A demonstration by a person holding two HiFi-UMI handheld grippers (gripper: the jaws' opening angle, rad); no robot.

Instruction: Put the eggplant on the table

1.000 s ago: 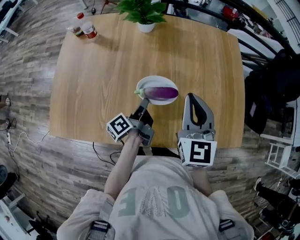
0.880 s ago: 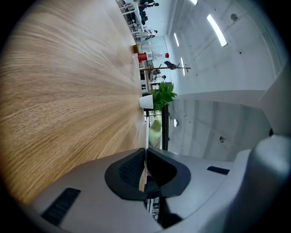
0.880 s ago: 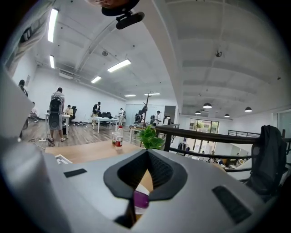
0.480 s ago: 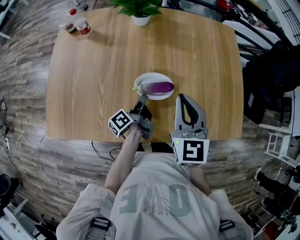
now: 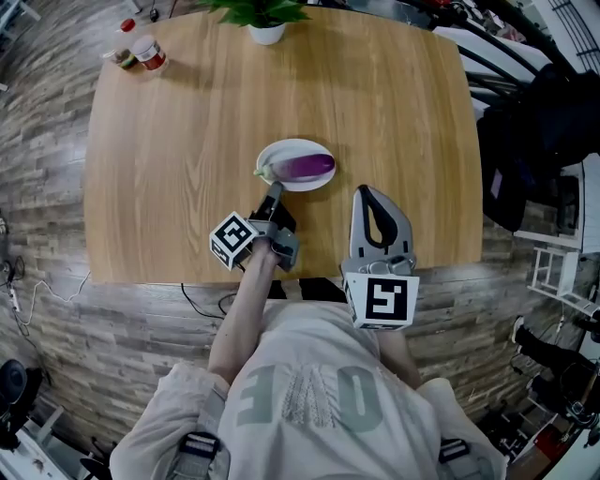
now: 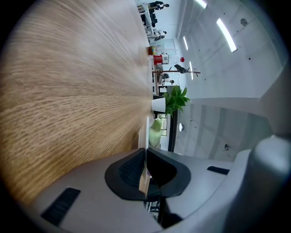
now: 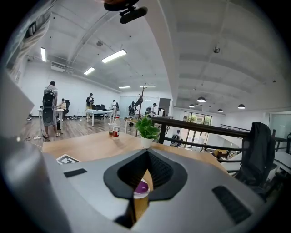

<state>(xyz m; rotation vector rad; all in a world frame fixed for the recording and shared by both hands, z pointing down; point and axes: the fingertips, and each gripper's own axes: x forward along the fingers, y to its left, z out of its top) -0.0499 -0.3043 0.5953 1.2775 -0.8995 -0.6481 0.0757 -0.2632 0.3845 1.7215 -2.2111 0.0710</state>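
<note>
A purple eggplant (image 5: 305,167) with a green stem lies on a white plate (image 5: 284,149) in the middle of the wooden table (image 5: 187,141). My left gripper (image 5: 274,194) is shut and empty, rolled on its side, its tip at the plate's near rim just below the stem. In the left gripper view the plate (image 6: 146,129) shows edge-on past the shut gripper (image 6: 146,154), with the green stem (image 6: 155,132) behind it. My right gripper (image 5: 367,194) hovers to the right of the plate, shut and empty. Past the right gripper (image 7: 146,157) a bit of eggplant (image 7: 141,186) shows.
A potted plant (image 5: 260,15) stands at the table's far edge and small jars (image 5: 139,52) at its far left corner. A black jacket (image 5: 539,112) hangs on a chair to the right. People stand far off in the room (image 7: 51,109).
Both grippers have sunk a little toward the table. The left gripper's tip stays by the plate's near rim, and the eggplant has not moved on the plate.
</note>
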